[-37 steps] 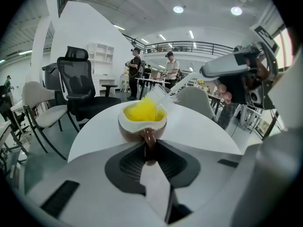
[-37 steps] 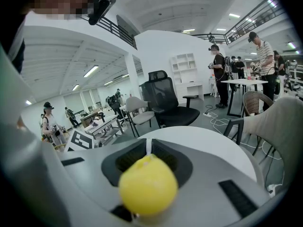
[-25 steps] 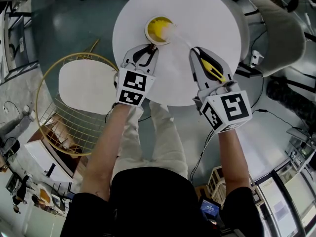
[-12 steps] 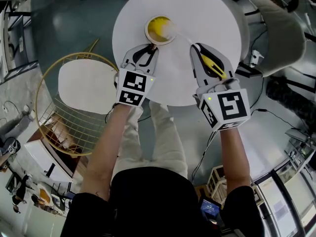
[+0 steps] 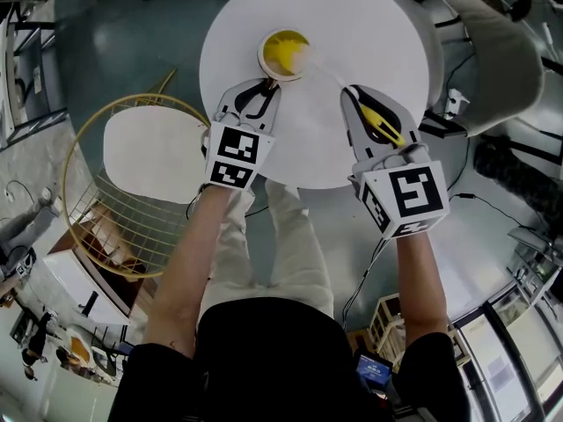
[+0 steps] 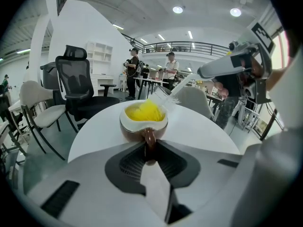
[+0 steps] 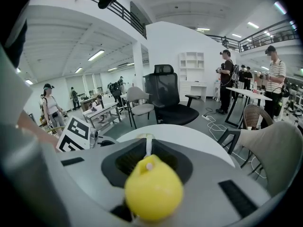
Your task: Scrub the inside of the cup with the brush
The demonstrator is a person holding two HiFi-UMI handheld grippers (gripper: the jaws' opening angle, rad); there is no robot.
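Seen from above, a person stands at a round white counter (image 5: 369, 25) with a claw tool in each hand. A cup (image 5: 284, 53), brown outside, white at the rim and yellow inside, stands upright on the counter, a little toward eleven o'clock from the middle.

The left claw (image 5: 259, 95) comes at the cup from about seven o'clock. In the left gripper view its jaws are pinched on the cup's brown loop handle (image 6: 149, 141) and steady the cup.

The right claw (image 5: 362, 102) sits at about four o'clock from the cup. Its jaws are clamped on the brush (image 5: 380, 123) by its yellow grip, which fills the middle of the right gripper view. From there a thin pale stem slants up toward ten o'clock. The white bristle head (image 6: 163, 97) rests over the rim and dips into the cup's yellow interior.

As a judgement, the scrubbing looks under way: cup braced, brush gripped, bristles inside. The pictures do not show how much of the inner wall has been worked or whether any dirt remains. What seems left is working the bristles around the wall and bottom, then lifting the brush out.
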